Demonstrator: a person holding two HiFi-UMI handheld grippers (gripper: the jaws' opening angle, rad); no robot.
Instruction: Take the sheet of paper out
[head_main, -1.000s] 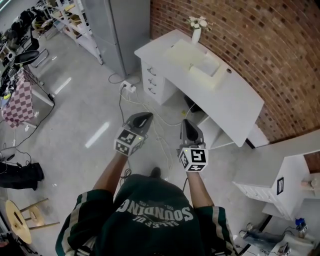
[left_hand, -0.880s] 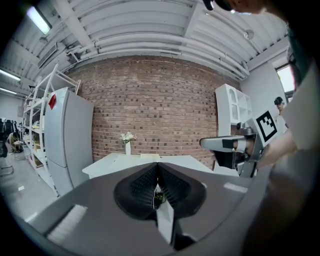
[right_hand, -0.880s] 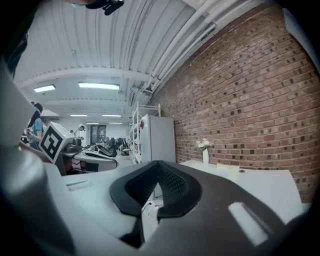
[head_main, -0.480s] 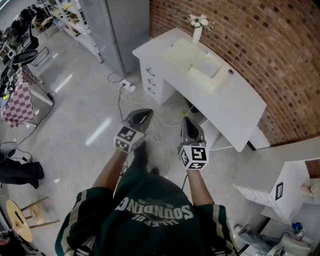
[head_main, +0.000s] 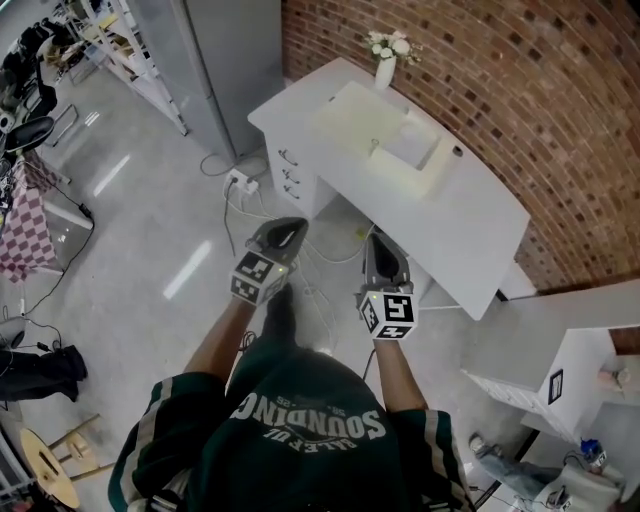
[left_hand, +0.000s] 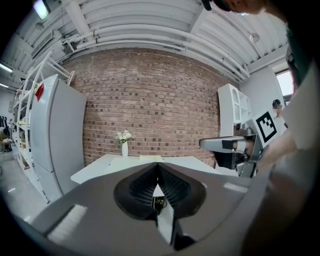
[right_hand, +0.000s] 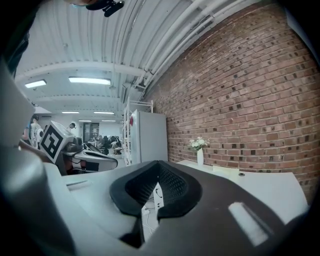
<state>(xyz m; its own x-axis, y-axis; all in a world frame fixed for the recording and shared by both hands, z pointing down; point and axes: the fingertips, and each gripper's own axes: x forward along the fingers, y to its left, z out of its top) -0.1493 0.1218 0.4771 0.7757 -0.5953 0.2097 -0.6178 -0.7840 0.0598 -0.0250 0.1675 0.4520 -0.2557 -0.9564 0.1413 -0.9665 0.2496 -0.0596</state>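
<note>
While both tools hang short of the desk (head_main: 470, 220), nothing of the task is in hand. The left gripper (head_main: 289, 229) has its jaws pressed together on nothing, and the right gripper (head_main: 378, 246) looks the same, tips meeting with only floor showing behind them.

The sheet of paper is most likely among the pale things on the desk's top. A flat cream pad (head_main: 365, 118) lies toward the middle of the desk, and a raised cream box (head_main: 412, 150) sits just beside it, nearer the desk's wall side. Which of them holds the sheet cannot be told from this range.

Several things could go wrong:

- **Shut jaws:** if they reach the paper closed, they will only shove it across the desk or buckle it, so they need to part first.
- **Thin sheet:** a single sheet lying flat gives little to pinch. A hard nip could crease or tear it, or catch more than one layer.
- **Vase:** a vase of flowers (head_main: 385, 68) stands at the desk's far corner, near the pad, and a wide sweep could tip it.
- **Cables:** loose cables (head_main: 322, 268) and a power strip (head_main: 238, 183) lie on the floor in front of the desk, where a foot could snag.
</note>
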